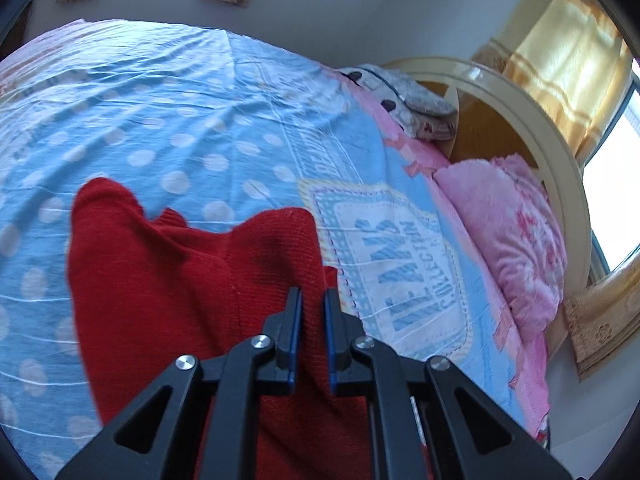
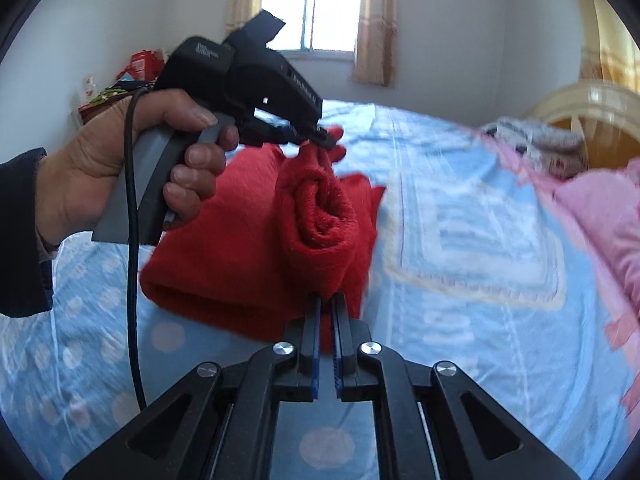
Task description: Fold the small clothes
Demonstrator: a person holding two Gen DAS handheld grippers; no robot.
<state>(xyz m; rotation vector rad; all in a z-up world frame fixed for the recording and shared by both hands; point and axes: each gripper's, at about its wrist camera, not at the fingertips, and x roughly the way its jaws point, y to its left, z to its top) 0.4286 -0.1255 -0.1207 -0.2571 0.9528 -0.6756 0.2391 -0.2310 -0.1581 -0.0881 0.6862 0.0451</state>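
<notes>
**Carrying the red fold across the bed, both corners pinched**

The red knitted garment (image 2: 256, 248) hangs doubled between the two grippers above the blue dotted bedspread (image 2: 460, 208). Its lower part trails onto the bed just below and ahead of the right gripper (image 2: 327, 300). That gripper is clamped on an edge of the knit, which bunches into a roll directly above its tips. The left gripper (image 2: 320, 136), held in a person's hand (image 2: 120, 160), is ahead and up from it, its jaws pressed together on another corner of the same cloth. From the left wrist view the red fabric fills the space between and beyond the left gripper's fingers (image 1: 294, 320).

Judging from this, the step is laying one half over the other. To do it well, both grips should stay firm and level with each other, so the carried edge lands straight. The rolled bunch by the right gripper looks likely to leave a lump, so tension should be kept between the corners before lowering. A pink pillow (image 1: 516, 236) lies well to the right, clear of the path.
</notes>
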